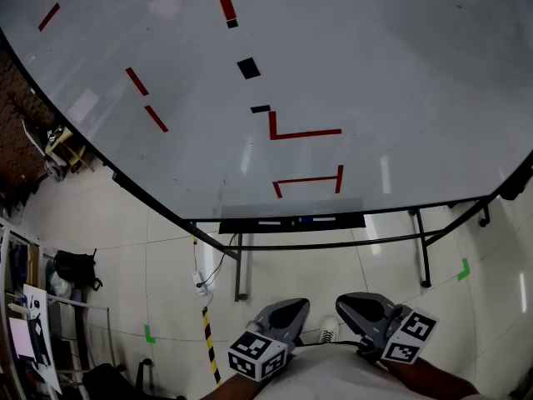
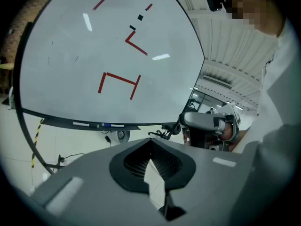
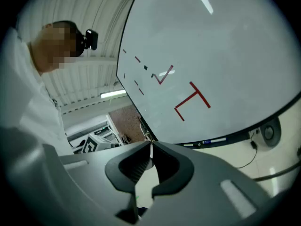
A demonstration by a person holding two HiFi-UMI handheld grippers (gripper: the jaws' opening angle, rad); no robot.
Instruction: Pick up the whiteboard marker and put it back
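Both claws are held low and side by side, well short of the whiteboard (image 1: 391, 65). The left claw (image 2: 150, 141) and the right claw (image 3: 150, 144) each have their jaws together at the tips with nothing between them. The whiteboard marker (image 1: 306, 220) lies on the dark tray (image 1: 237, 225) along the board's lower edge, well ahead of both claws and touched by neither.

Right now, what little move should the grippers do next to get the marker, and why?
Probably reach the right gripper forward toward the tray under the whiteboard, opening its jaws on the way. The markers lie on that tray, while it and the left gripper hang back near the body, both shut and empty.
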